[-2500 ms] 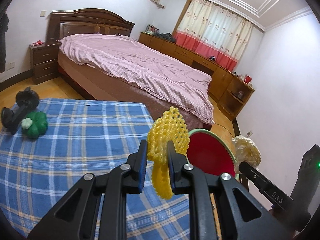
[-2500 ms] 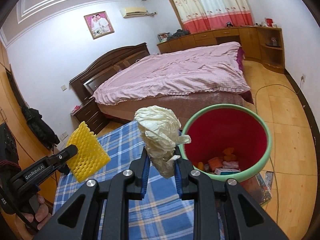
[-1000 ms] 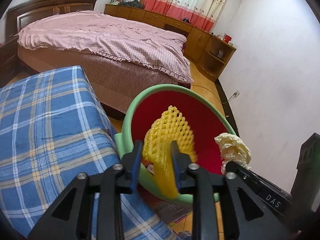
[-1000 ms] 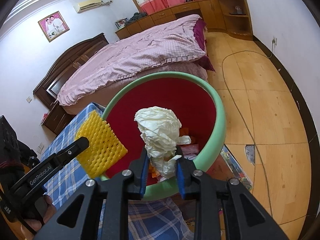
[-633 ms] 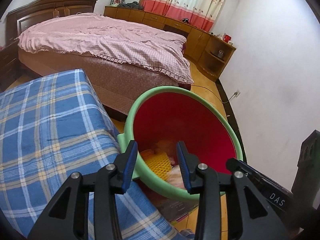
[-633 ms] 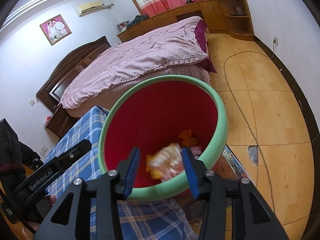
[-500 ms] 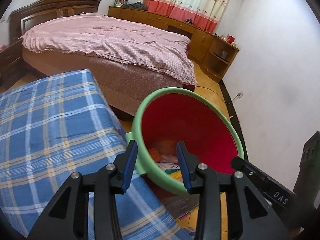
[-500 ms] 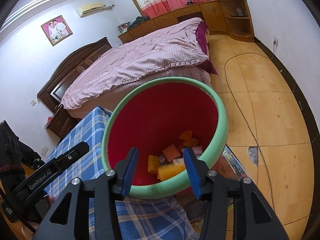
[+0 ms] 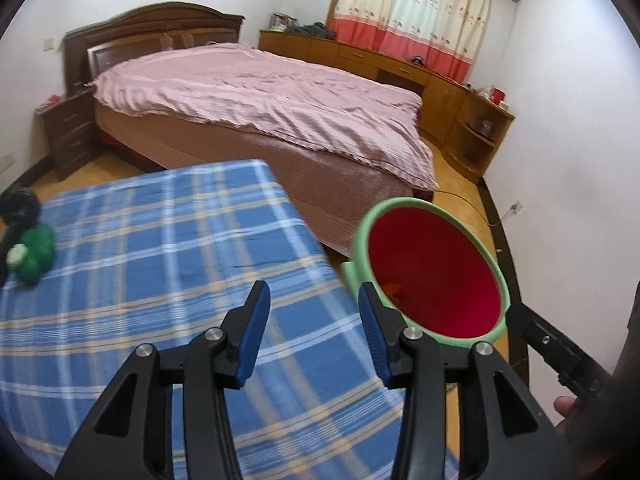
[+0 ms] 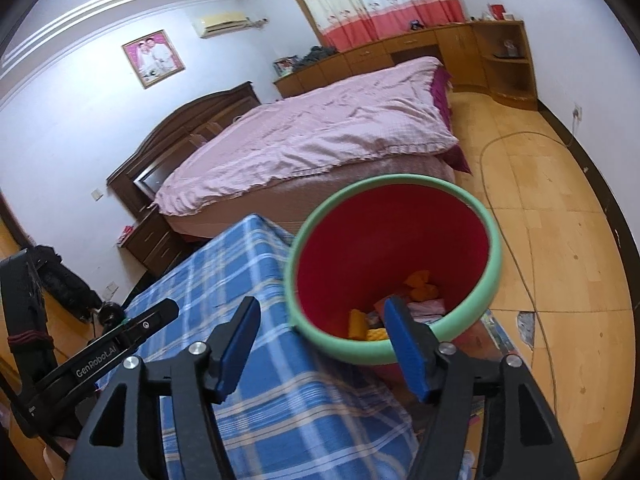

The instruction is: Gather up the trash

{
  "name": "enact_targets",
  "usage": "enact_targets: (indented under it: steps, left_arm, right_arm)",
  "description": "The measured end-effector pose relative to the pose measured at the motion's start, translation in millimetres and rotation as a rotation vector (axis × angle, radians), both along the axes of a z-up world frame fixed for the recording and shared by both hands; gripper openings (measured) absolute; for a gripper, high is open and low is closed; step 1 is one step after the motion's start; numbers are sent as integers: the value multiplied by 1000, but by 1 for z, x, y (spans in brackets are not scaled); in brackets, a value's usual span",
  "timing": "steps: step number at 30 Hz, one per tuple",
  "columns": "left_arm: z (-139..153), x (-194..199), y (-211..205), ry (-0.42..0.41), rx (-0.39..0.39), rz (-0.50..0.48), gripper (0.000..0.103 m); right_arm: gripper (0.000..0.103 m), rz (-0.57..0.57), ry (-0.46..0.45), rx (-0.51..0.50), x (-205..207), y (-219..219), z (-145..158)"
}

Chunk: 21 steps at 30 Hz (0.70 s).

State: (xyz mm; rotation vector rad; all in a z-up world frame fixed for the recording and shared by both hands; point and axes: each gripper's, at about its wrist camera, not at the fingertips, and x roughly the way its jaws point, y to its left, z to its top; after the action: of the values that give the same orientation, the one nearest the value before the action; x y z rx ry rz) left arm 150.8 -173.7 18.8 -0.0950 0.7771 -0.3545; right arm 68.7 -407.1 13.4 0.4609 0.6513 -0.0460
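Both hands are empty right now. The left gripper [image 9: 312, 312] has its blue jaws parted and opening further, with nothing between them, just checked cloth showing through the gap. Same story for the right gripper [image 10: 320, 334]: jaws spreading, nothing in them, and it's looking down over the near rim of the bin [image 10: 495, 264].

That bin, green rim and red inside, stands on the floor right against the corner of the table with the blue plaid cloth [image 9: 152, 248]. Down in the bottom there's a pile of trash [image 10: 418, 282], orange and yellow bits plus something pinkish. It's blurry, so I can't say exactly what each piece is.

So I'd call this the tail end of a drop-off. The trash is in the bin and both tools are free for another round.

Next move, I reckon, is hunting for more stuff on the table. The only candidate I can see is the green thing [image 9: 34, 252] at the far left edge of the cloth, beside a dark object [image 9: 18, 210]. Could be a toy rather than rubbish, honestly. It's well apart from both grippers, so the left one would have to swing across the table and keep its jaws wide for it.
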Motion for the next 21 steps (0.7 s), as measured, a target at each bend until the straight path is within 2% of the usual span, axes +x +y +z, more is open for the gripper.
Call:
enact_targets:
  steps: [3,9,14,21]
  left_arm:
    - [10,-12,20,-22,19,38,51]
    - [24,-37,55,-48,56,105,52]
    - [28,-57,82,-56,70,164,52]
    - [26,-85,109,-59,77,231,52]
  right_arm:
    - [72,28,-19,-8,-6,18,9]
    - [77,91,-60,-34,-20,58,26]
    - [81,142,-84,-52,-31,85,34]
    - [82,196,-97,-80,-50,117,34]
